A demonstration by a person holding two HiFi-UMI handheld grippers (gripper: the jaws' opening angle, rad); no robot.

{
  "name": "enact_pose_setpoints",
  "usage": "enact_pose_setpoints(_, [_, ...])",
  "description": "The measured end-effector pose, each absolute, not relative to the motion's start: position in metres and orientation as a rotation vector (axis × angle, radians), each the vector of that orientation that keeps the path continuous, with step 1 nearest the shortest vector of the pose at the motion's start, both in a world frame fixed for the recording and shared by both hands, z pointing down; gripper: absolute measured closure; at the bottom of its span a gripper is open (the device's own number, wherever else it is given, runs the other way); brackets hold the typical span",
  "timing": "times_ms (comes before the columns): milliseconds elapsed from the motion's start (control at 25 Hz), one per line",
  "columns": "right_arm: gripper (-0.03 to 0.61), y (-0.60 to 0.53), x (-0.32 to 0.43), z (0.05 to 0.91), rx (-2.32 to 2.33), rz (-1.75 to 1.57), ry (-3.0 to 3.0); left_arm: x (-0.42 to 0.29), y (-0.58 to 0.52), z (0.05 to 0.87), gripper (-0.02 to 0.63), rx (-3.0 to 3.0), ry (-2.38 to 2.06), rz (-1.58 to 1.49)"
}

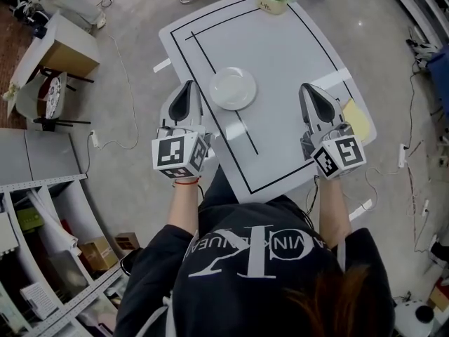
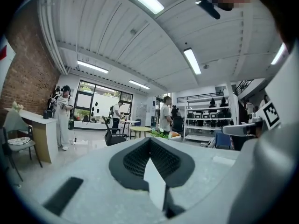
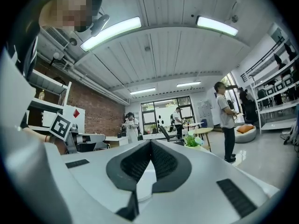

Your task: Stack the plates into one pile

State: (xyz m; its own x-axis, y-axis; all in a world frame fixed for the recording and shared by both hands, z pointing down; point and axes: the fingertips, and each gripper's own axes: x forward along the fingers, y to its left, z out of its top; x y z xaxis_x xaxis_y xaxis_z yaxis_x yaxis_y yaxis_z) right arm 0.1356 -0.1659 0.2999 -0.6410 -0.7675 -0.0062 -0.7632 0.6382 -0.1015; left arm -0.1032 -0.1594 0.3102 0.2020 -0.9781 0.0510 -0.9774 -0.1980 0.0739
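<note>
A white plate (image 1: 233, 88) sits on the desk (image 1: 280, 55), a bit left of the middle. It could be one plate or a small pile; I cannot tell. The left gripper (image 1: 188, 88) is just beside it, on its left. The right gripper (image 1: 309, 90) is well apart, on its right. So the left one is nearer. Both point to the far side. Their fingers are pressed together and hold nothing. The plate is round, so any edge would do.
</note>
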Motion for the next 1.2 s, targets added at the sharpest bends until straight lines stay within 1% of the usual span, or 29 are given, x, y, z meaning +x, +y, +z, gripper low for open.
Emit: enact_pose_setpoints(1200, [0.578, -0.141, 0.151, 0.305, -1.277, -0.153, 2.788, -0.096, -0.136, 0.314, 0.604, 2.34, -1.964, -0.004])
